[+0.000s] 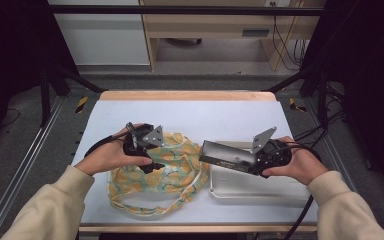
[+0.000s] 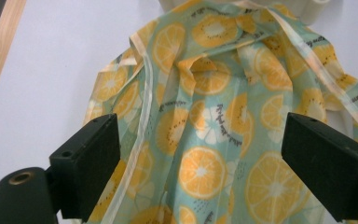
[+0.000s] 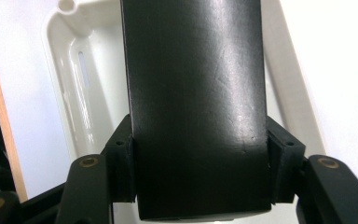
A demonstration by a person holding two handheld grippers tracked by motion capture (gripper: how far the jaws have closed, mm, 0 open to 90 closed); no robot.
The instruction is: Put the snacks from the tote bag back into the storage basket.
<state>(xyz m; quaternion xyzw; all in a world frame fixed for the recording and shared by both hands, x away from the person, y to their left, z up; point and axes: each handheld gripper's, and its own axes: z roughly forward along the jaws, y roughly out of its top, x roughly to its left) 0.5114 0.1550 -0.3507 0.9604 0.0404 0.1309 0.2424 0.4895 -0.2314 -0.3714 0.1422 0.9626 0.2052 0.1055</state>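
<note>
High view: I've got the left gripper [image 1: 147,150] over the fruit-print cloth [image 1: 172,172] and the right gripper [image 1: 260,155] carrying a black flat box [image 1: 227,156] above the white tray [image 1: 245,187], likely for drop-off. Left gripper view: jaws wide, nothing pinched, cloth [image 2: 205,121] lies slack on the table below. Right gripper view: jaws clamp the box [image 3: 196,102] by its sides, keeping it level over the tray [image 3: 74,79].

Fruit-print cloth [image 1: 165,177] lies crumpled at the tabletop's [image 1: 195,112] near edge, left of centre. Left gripper [image 1: 150,150] sits over the cloth's far-left part. White tray [image 1: 252,190] rests near the near right corner, just beside the cloth. Right gripper [image 1: 257,157] holds a black flat box [image 1: 227,156] above the tray's left end.
</note>
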